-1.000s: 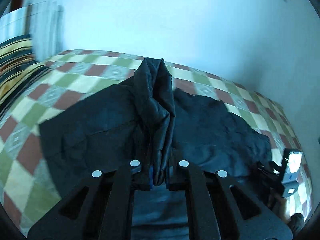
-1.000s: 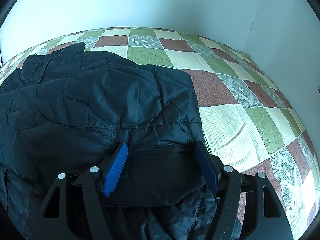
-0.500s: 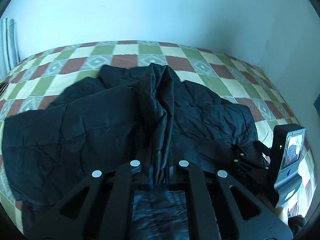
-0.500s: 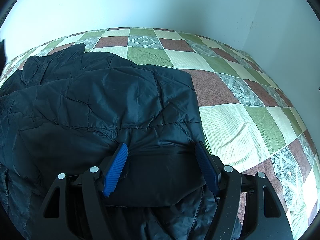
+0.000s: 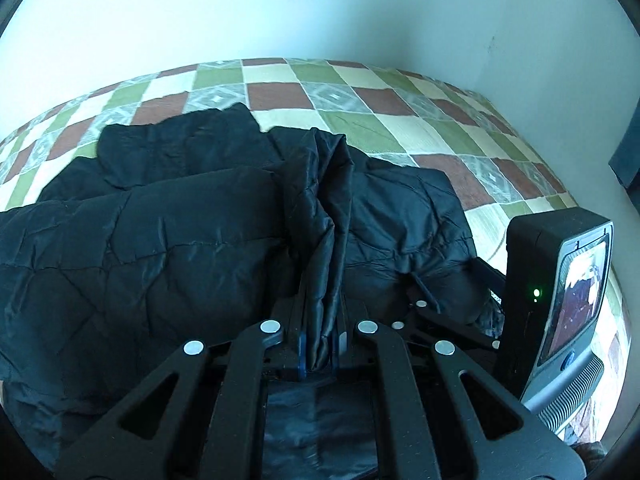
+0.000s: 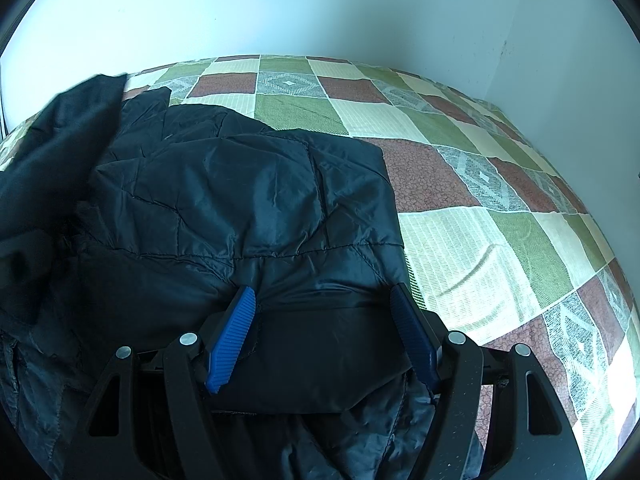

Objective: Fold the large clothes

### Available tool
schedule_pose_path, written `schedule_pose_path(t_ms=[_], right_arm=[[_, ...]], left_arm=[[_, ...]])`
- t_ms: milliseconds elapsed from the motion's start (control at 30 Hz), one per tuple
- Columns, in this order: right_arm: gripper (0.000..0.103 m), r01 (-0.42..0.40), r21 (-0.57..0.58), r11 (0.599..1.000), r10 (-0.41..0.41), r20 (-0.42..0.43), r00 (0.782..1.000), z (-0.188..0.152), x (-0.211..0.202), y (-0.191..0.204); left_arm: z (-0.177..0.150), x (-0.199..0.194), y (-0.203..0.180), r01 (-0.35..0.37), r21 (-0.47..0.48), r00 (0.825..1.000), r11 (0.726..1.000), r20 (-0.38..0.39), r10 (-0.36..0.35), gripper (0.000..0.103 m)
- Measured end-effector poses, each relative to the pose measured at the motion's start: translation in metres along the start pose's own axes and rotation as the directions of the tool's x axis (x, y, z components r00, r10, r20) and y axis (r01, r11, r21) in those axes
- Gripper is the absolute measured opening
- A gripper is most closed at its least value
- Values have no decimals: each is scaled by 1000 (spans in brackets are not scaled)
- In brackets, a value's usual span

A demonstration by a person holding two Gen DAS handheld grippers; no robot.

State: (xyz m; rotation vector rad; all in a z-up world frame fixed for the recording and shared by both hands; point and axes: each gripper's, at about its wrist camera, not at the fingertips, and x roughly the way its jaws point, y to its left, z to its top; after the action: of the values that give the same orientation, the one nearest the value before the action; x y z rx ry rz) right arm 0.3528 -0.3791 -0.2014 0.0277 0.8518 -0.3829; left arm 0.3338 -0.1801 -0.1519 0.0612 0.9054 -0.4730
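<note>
Pinching black jacket point(image 5: 168, 248), left gripper point(image 5: 320, 344)

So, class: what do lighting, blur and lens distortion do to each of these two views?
Left wrist view: fisheye bends the bed edge into an arc, the wall glares pale blue, and the jacket keeps only faint sheen. Right wrist view: same curve and dark corners; the jacket's raised part at far left is motion-blurred, the rest sharp.

The quilted jacket point(image 6: 248, 208) is slightly glossy synthetic cloth; the checked bedspread point(image 6: 460, 248) is matt, ribbed woven fabric.
</note>
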Motion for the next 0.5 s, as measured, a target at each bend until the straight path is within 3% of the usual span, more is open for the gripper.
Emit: schedule_pose_path(t_ms=[200,300,400,500], right_arm=[[69,0,0,1000,0,0,1000,0,0,0],[69,2,1,1000,-2,0,1000,1,0,0],[70,3,1,1000,-3,0,1000,0,0,1],[70,8,-2,1000,-8,-2,1000,0,-1,2]], left_arm=[[-3,21,-9,37,9,998,999,-48,-36,8],[-5,16,-11,43,12,998,999,-36,-42,11],[-2,-4,-8,56,-9,998,998,-2,-56,32],[0,-31,-3,54,2,998,999,41,-54,39]])
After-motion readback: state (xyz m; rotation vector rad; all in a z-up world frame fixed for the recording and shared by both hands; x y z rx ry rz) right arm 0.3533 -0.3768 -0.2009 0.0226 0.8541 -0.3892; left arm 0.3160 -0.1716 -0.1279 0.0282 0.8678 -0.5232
